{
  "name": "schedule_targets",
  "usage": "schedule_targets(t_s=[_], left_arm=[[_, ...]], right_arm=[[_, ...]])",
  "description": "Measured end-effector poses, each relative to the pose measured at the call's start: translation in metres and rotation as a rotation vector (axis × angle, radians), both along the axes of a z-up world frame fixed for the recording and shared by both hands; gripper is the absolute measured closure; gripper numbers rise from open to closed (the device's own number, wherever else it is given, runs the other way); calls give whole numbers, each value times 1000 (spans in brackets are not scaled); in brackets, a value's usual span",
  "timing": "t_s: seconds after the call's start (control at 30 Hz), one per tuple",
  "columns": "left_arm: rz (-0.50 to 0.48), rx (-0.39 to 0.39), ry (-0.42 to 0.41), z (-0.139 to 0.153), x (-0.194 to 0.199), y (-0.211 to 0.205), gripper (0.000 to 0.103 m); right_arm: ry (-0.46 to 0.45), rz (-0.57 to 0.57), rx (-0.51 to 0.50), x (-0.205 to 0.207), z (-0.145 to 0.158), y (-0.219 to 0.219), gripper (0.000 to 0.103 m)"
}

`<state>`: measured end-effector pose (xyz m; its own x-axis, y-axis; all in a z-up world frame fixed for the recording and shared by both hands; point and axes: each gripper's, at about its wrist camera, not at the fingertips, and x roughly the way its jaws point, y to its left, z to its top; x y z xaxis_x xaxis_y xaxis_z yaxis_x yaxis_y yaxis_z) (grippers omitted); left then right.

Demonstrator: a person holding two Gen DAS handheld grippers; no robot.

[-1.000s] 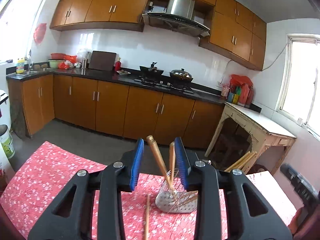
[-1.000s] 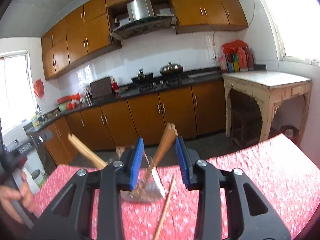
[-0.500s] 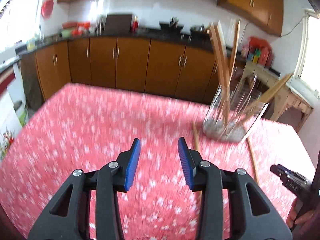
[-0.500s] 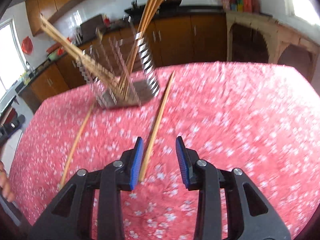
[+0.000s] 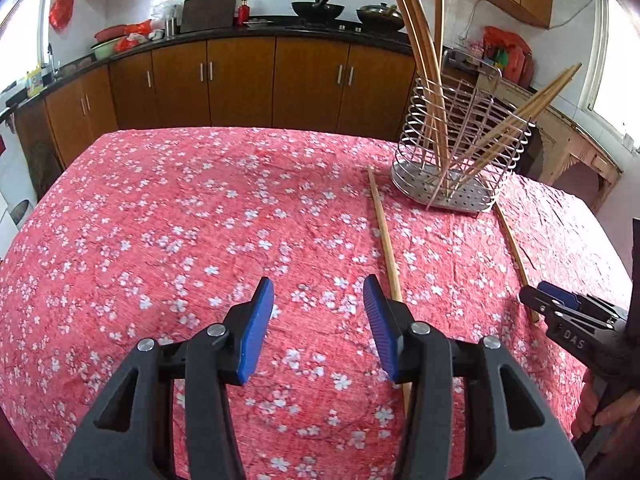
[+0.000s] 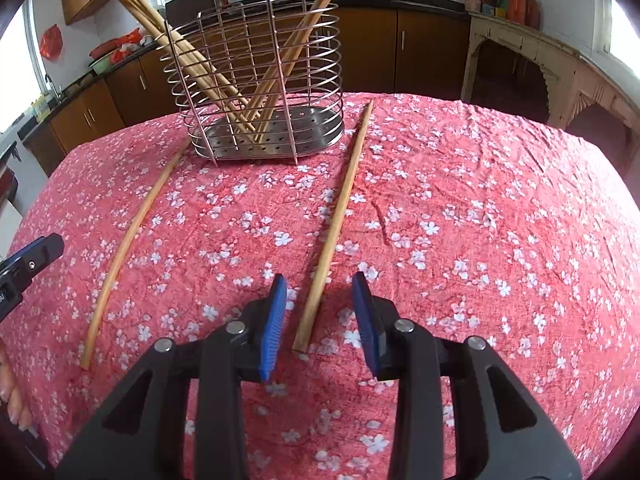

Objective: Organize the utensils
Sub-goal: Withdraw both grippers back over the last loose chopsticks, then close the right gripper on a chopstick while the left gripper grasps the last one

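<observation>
Wire utensil holder (image 6: 260,92) on table (image 6: 480,208), far side, w/ chopsticks (image 6: 208,68) leaning inside. One loose chopstick (image 6: 132,236) lies left of it, another (image 6: 340,208) right, near end btwn right gripper (image 6: 319,312) pads.

The chopsticks (image 5: 416,40) standing in the wire holder (image 6: 260,80) run past the top edge; the left claw (image 6: 24,264) is cut off.

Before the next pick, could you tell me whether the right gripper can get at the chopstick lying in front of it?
Probably yes: the right gripper is open, the chopstick end lies between its jaws, nothing covering it.
</observation>
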<state>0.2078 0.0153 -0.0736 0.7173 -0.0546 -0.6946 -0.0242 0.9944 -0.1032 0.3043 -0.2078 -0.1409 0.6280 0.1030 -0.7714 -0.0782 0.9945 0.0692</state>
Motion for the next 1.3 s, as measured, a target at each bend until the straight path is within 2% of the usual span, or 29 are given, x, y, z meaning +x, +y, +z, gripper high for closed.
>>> schedule_targets(t_s=[0.03,0.1,0.2,0.5,0.77,0.93,1.0,1.1,1.3], left_arm=[[-4,-3,3,-2,1,0,56],[-10,-4,6,-2,1,-3,56],[-27,-6,12,-4,1,-8,56],[-82,-11,27,-10,-1,-23,53],[-122,31,61,-16,1,-38,53],[-125,90,103,-25,6,-45,54],[-126,113,101,-24,5,-49,73],[-105,142,101,-24,10,-49,94],[23,113,107,-23,29,-13,95]], right_arm=[[-4,-6,-5,-1,0,0,83],[-7,-24,-4,0,0,-4,93],[8,-53,61,1,0,-21,94],[15,-273,74,3,0,-85,95],[15,-197,52,-6,2,-85,95],[8,-168,41,-8,0,-77,95],[5,-160,39,-9,0,-75,95],[4,-140,37,-8,-1,-73,95],[-11,-84,11,-13,-1,-65,95]])
